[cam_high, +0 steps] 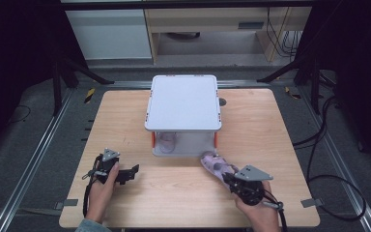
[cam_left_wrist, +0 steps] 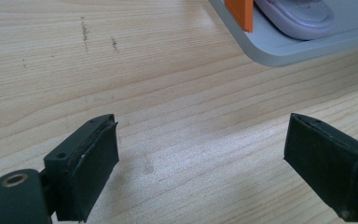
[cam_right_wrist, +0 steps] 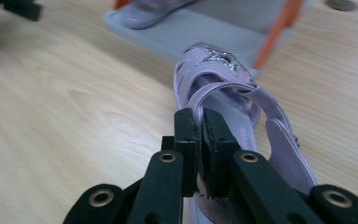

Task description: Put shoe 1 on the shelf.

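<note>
The right tool (cam_right_wrist: 200, 140) is clenched on a strap of a lilac sandal (cam_right_wrist: 233, 93), its two black jaws pressed nearly together on that thin band. The sandal lies at about 5 o'clock on the tabletop (cam_high: 174, 188), its toe at the front edge of the lower shelf of a small grey rack (cam_high: 183, 104) with orange posts. A second sandal (cam_left_wrist: 298, 16) of the same kind already rests on that lower shelf, toward its left.

The left tool (cam_left_wrist: 200, 154) hovers released over bare wood at about 7 o'clock, its jaws wide apart with nothing between them.

The likely aim is to slide the held sandal in beside its mate. The hold is the weak point: a strap is soft and flexes, so the shoe may swing or twist under the tool and the toe may catch the shelf lip or an orange post instead of going in. A hard push could shove the light rack back across the tabletop, since the left tool is not steadying it. The strap could also slip from the jaws, and the incoming shoe may nudge the one already stored.
</note>
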### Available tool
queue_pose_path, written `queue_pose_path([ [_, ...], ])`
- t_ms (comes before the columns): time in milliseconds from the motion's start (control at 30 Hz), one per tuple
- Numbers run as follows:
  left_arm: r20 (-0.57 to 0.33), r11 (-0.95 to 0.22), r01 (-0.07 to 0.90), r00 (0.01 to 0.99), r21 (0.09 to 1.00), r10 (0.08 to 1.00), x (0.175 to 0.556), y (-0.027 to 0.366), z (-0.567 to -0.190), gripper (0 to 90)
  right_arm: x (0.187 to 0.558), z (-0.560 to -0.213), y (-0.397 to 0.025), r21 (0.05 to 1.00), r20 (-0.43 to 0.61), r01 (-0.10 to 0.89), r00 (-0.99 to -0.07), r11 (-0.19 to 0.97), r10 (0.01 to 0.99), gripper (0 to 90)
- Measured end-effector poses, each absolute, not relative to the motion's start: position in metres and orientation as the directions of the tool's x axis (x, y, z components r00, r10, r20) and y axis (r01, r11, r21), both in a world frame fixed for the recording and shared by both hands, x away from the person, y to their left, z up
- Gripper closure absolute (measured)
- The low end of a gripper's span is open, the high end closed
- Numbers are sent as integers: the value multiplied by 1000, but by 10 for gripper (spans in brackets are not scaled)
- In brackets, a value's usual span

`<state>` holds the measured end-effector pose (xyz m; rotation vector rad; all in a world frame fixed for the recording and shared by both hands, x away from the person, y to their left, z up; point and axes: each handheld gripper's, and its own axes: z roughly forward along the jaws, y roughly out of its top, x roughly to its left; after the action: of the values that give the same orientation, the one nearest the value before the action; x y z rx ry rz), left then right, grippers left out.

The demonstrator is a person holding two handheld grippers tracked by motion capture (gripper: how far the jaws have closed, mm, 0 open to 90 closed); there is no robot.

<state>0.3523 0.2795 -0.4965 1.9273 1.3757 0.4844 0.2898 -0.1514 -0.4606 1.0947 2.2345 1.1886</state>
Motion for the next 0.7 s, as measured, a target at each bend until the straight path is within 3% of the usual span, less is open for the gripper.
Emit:
queue_pose_path([
  [333, -108, -175, 662, 363, 729, 926, 353, 280, -497, 91, 287, -465, -78, 805, 26, 429, -714, 409, 699, 856],
  [700, -107, -179, 663, 368, 727, 924, 353, 278, -498, 91, 277, -471, -54, 781, 32, 432, -750, 451, 661, 852],
])
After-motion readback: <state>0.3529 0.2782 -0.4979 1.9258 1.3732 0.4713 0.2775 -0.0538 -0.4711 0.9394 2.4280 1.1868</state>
